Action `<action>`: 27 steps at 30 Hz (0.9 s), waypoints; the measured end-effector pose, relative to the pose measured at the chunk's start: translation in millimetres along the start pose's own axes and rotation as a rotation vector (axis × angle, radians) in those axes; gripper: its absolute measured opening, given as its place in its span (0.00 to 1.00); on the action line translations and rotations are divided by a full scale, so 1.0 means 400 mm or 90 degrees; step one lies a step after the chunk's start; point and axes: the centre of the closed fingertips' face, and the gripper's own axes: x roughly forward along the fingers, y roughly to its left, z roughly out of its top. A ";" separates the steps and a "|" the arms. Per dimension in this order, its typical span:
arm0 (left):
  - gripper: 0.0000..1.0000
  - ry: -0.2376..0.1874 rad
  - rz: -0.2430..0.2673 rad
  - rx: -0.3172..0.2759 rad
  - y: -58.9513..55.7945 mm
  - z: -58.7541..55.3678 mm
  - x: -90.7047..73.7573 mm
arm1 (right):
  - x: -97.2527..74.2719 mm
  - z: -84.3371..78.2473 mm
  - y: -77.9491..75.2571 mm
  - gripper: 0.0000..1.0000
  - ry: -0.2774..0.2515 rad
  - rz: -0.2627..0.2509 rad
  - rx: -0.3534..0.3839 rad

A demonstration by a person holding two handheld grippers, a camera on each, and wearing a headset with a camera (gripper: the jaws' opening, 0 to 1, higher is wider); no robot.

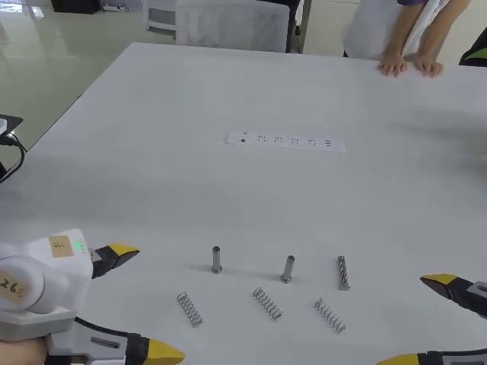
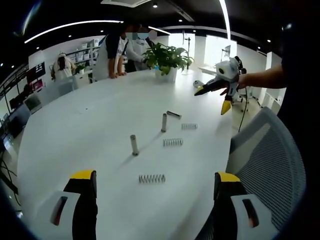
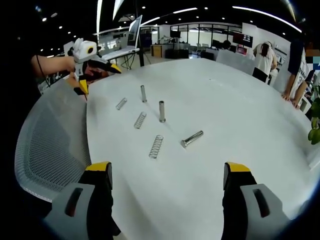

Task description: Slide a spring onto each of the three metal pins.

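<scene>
left gripper (image 1: 156, 302) wide, springs (image 1: 267, 303) seemingly near edge

You have three pins on the worktop (image 1: 190, 114): the left pin (image 1: 216, 259) and the middle pin (image 1: 288, 268) stand upright, and the right pin (image 1: 342, 272) lies on its side. You have three springs as well, all lying loose: the left spring (image 1: 189, 309), the middle spring (image 1: 267, 303) and the right spring (image 1: 329, 315). One power strip (image 1: 284, 141) lies further back. You hold two grippers, the left gripper (image 1: 156, 303) and the right gripper (image 1: 403, 320).
</scene>
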 end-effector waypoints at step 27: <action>0.98 -0.083 -0.013 -0.036 -0.011 0.025 -0.006 | -0.002 0.022 0.009 0.93 -0.018 0.013 0.011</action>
